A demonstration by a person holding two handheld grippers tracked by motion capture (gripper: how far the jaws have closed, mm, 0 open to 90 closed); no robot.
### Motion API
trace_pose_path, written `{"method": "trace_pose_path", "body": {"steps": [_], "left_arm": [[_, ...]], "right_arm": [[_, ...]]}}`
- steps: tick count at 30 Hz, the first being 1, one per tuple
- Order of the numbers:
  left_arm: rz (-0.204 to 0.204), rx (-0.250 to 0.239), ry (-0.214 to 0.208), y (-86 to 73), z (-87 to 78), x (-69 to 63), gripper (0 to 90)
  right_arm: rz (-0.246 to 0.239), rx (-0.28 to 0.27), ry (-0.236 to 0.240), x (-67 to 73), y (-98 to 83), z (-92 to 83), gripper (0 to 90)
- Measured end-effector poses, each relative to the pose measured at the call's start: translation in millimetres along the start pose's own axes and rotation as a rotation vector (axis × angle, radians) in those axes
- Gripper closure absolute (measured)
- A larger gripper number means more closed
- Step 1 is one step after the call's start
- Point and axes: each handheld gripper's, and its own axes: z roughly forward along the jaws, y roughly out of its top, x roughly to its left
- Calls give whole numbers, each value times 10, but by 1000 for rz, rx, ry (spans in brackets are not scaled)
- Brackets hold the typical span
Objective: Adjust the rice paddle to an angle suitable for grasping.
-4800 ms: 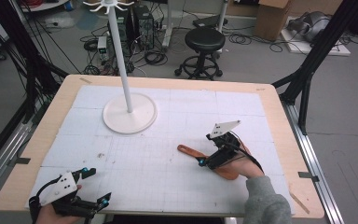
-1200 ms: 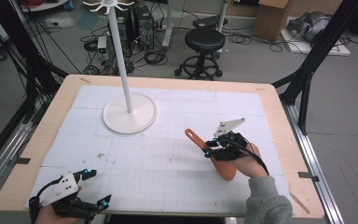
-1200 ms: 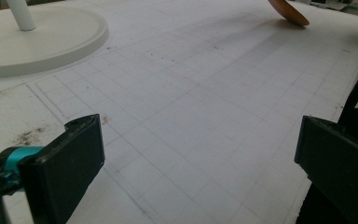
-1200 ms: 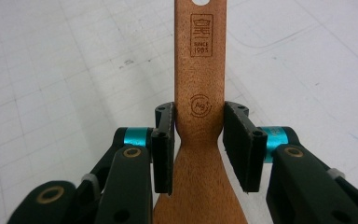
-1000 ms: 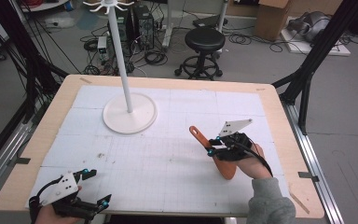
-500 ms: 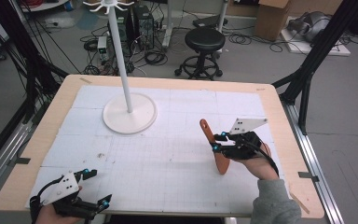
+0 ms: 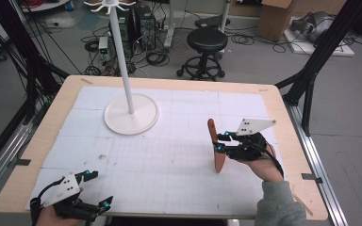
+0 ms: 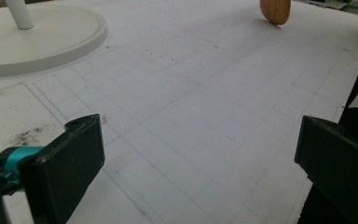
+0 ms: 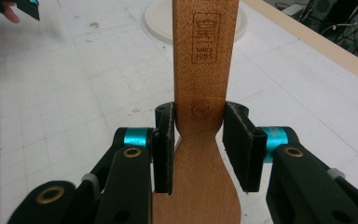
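A wooden spatula [image 7: 215, 146] stands steeply tilted right of the table's middle, its rounded lower end [image 8: 275, 9] at the white gridded mat. My right gripper [image 7: 221, 142] is shut on it, pointing left. In the right gripper view the pads [image 9: 164, 140] press on both edges of the spatula's narrow neck [image 9: 205, 70], just below a stamped mark. My left gripper [image 7: 98, 189] rests at the near left corner, open. Its jaws stand wide apart over bare mat in the left gripper view, left gripper [image 8: 200, 158], with nothing between them.
A white stand with a thin pole [image 7: 122, 61] and a round base [image 7: 131, 115] sits at the back left of the mat. The wooden table edge [image 7: 292, 141] runs close to the right hand. A stool [image 7: 207, 42] and cables lie beyond the table.
The spatula has gone from lying flat on the mat to standing nearly upright in the right gripper, which lifted and swung right. The left gripper has stayed put.
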Motion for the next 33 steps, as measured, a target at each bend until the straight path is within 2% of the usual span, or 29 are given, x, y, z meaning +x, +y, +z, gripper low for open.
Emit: {"method": "trace_pose_path", "body": {"steps": [15,29,33], "left_arm": [[-1,2,0,-3,5,-2,20],[1,3,1,-3,9,-5,19],[-1,2,2,-2,8,-2,19]], "right_arm": [[-8,-63,18,-9,12,-84,646],[-7,-83,18,-14,10,-120,645],[-5,-96,32,-4,37,-136,645]]}}
